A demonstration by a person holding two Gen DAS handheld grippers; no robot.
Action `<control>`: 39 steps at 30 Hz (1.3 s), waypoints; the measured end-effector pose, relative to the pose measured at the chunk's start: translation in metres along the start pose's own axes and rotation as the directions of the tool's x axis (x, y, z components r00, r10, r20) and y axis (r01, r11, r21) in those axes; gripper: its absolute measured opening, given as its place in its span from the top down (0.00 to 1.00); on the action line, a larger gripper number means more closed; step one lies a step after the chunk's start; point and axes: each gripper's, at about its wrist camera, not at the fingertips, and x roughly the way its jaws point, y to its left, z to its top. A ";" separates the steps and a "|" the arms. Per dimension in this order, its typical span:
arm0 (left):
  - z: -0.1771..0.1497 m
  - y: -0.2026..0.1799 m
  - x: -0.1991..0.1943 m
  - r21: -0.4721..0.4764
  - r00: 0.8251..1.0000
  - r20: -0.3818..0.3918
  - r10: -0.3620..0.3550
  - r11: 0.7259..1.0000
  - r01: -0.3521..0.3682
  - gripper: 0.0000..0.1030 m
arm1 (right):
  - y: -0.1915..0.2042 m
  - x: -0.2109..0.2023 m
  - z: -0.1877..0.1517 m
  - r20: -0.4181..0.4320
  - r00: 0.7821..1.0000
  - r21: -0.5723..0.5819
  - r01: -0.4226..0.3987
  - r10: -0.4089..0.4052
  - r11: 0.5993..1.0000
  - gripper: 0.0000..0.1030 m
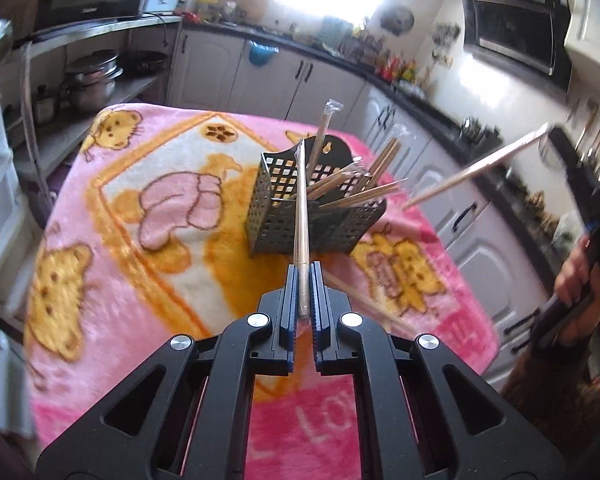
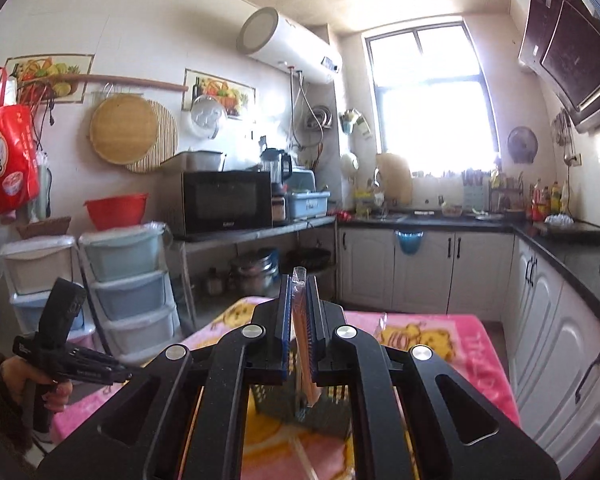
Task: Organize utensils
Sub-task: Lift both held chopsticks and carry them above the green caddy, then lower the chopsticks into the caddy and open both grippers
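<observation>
A dark perforated utensil basket [image 1: 284,216] stands on the pink blanket [image 1: 140,216] and holds several wrapped wooden chopsticks [image 1: 356,192]. My left gripper [image 1: 304,280] is shut on a wrapped chopstick pair [image 1: 302,208] that points up toward the basket's rim. More chopsticks [image 1: 364,300] lie on the blanket to its right. In the right wrist view my right gripper [image 2: 300,284] is shut on another wrapped chopstick pair [image 2: 302,344], held above the basket [image 2: 324,412]. That gripper also shows at the right edge of the left wrist view [image 1: 588,208] with its chopsticks [image 1: 476,168] sticking out.
Kitchen cabinets [image 1: 452,208] and a dark counter [image 1: 420,108] run behind and right of the table. A shelf with pots [image 1: 92,80] and a microwave [image 2: 224,200] stands at the left. Plastic drawers [image 2: 128,280] sit by the wall.
</observation>
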 end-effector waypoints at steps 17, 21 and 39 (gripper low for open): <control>0.049 -0.001 0.040 0.102 0.966 -0.259 0.015 0.995 0.011 0.96 | -0.034 0.086 -0.007 -0.101 0.993 0.053 0.068 -0.062 0.996 0.93; 0.063 0.005 0.040 0.091 0.974 -0.226 0.030 0.996 -0.010 0.80 | -0.038 0.096 -0.016 -0.118 0.991 0.071 0.072 -0.064 0.995 0.93; 0.072 0.019 0.075 0.001 0.999 -0.037 -0.013 1.000 0.013 0.38 | -0.046 0.119 -0.038 -0.180 0.982 0.118 0.081 -0.059 0.990 0.84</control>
